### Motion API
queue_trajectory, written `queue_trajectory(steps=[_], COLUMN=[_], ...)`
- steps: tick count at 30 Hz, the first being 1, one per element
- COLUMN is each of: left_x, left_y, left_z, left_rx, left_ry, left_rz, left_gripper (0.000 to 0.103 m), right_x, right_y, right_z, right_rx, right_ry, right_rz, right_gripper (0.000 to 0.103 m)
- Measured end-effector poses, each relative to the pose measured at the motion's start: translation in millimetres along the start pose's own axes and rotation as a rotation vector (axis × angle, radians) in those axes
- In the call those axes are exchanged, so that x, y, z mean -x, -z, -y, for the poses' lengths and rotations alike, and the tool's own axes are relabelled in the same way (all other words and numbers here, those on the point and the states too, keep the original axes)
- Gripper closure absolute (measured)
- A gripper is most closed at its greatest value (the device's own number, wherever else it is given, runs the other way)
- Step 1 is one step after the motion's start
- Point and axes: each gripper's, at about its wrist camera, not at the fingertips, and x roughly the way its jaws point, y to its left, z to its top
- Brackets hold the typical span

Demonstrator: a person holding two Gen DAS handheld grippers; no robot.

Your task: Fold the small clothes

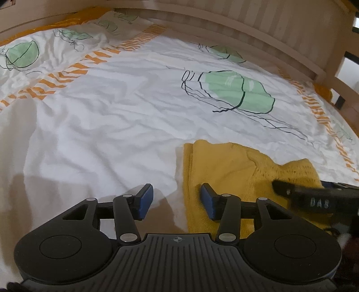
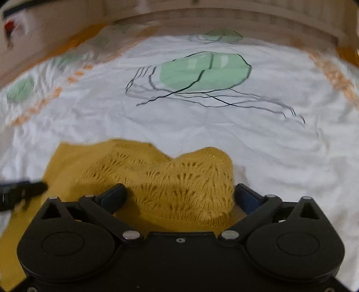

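Mustard-yellow knitted garment [image 2: 175, 179] lies on the white printed bed sheet [image 1: 112, 112], so we keep our left tool [image 1: 177, 200] spread wide and empty over its left edge, while our right tool [image 2: 179, 195], wide apart, straddles a raised lacy fold without clamping it.

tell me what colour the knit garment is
Mustard yellow garment, with an openwork knit pattern; right wrist view shows it best.

yellow garment [image 1: 224, 166] cut off, headboard [image 2: 224, 20] blurred
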Motion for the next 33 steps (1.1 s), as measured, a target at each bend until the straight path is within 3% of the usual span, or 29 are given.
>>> queue_trajectory(steps=[2,6,10,13,18,23,26,33], left_x=[3.2,17.5,44.5,69.2,103.7,123.1,134.1,149.4], left_y=[0.2,1.7,6.6,11.8,24.0,37.8,46.8,64.7], left_z=[-2.9,-5.1,1.2,9.7,28.5,41.2,43.7,54.3], left_rx=[0.015,0.027,0.003,-0.024,-0.074,-0.09,-0.083,-0.111], left_ry=[0.003,0.007,-0.007,-0.03,-0.09,-0.113,-0.091,-0.132], left_rz=[-0.004,-0.005,0.025,0.056,0.065,0.028,0.03,0.035], left_gripper=[0.052,0.047,0.043,0.041,0.041,0.041,0.041,0.041], right_x=[3.3,28.1,71.4,99.1,130.9,157.5,164.5,181.3], right_y=[-2.3,1.0,5.5,11.1,29.7,56.8,70.4,100.0], right_z=[3.7,8.1,12.8,7.3,-0.4,-3.1,0.8,7.2], right_rx=[-0.024,-0.014,-0.048,-0.036,-0.062,-0.104,-0.129,-0.165], right_ry=[-0.007,0.013,-0.002,0.003,-0.075,-0.055,-0.058,-0.037], right_rz=[-0.001,0.083,0.193,0.221,0.2,0.164,0.136,0.093], right_gripper=[0.001,0.001,0.001,0.001,0.001,0.001,0.001,0.001])
